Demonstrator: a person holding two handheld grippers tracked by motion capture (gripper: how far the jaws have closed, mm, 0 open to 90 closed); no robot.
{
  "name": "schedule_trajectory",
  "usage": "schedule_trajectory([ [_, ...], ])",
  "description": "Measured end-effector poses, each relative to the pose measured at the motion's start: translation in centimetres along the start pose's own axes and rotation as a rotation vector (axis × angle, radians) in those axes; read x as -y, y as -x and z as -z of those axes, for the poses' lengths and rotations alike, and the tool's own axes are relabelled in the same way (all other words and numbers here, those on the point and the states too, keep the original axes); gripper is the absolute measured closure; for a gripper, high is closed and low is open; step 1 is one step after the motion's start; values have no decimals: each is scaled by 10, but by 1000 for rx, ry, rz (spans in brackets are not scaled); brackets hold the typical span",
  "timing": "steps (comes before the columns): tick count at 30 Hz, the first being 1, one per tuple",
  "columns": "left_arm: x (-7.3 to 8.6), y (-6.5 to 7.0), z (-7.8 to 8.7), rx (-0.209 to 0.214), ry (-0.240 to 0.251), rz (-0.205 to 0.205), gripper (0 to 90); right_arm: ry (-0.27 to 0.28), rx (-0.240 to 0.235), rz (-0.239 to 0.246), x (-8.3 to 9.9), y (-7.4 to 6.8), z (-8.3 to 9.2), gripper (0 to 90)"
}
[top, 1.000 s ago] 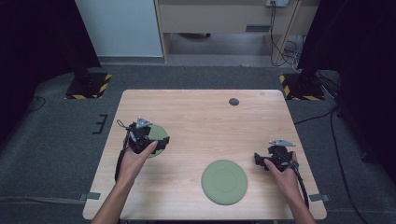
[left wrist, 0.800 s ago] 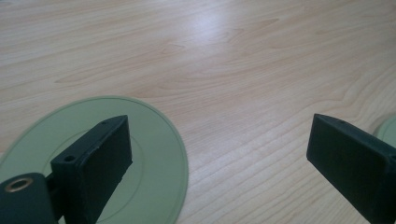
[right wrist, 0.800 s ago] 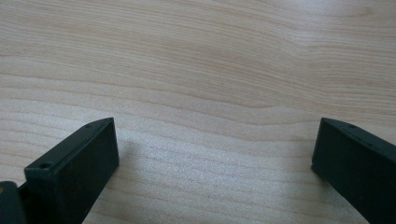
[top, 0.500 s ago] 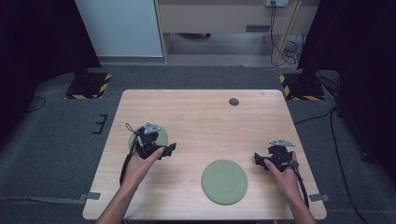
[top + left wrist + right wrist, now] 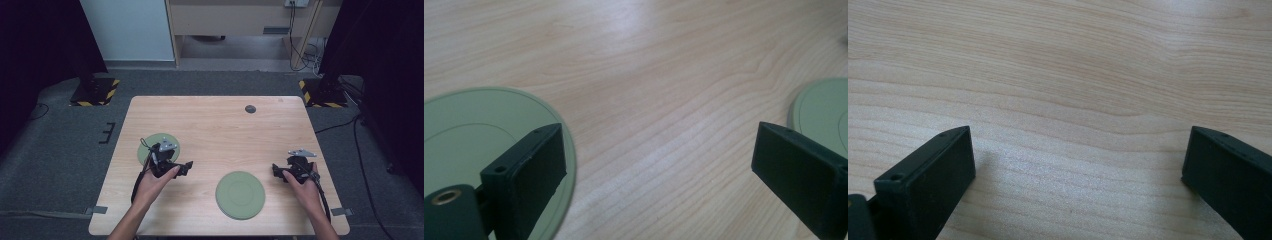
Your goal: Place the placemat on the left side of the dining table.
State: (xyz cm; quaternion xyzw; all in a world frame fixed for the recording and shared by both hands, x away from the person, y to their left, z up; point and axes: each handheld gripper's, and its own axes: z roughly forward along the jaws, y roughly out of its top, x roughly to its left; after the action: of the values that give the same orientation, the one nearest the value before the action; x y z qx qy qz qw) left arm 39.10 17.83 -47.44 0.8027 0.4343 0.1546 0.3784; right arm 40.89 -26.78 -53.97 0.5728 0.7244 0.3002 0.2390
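Nearest the person, a large green plate lies flat near the front edge of the wooden table, between the two hands and touching neither. Right gripper sits just right of it, low over bare wood — jaws wide apart, nothing between them. Left gripper is a bit farther in, jaws spread wide and empty, pointing toward the large plate. Just behind it lies the small green plate, flat on the table, partly covered by the gripper body — its rim shows beside the near jaw in the left gripper view. Farthest off, a small dark disc near the back edge.
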Motion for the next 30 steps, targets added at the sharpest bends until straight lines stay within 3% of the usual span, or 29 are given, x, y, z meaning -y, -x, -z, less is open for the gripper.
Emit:
schedule_trajectory([
  [19,32,24,-25,45,-74,-39,59,0,0,0,0,0,0,9],
  [26,42,31,-34,66,-86,-30,58,0,0,0,0,0,0,8],
  [30,45,36,-39,46,-90,-60,47,0,0,0,0,0,0,9],
])
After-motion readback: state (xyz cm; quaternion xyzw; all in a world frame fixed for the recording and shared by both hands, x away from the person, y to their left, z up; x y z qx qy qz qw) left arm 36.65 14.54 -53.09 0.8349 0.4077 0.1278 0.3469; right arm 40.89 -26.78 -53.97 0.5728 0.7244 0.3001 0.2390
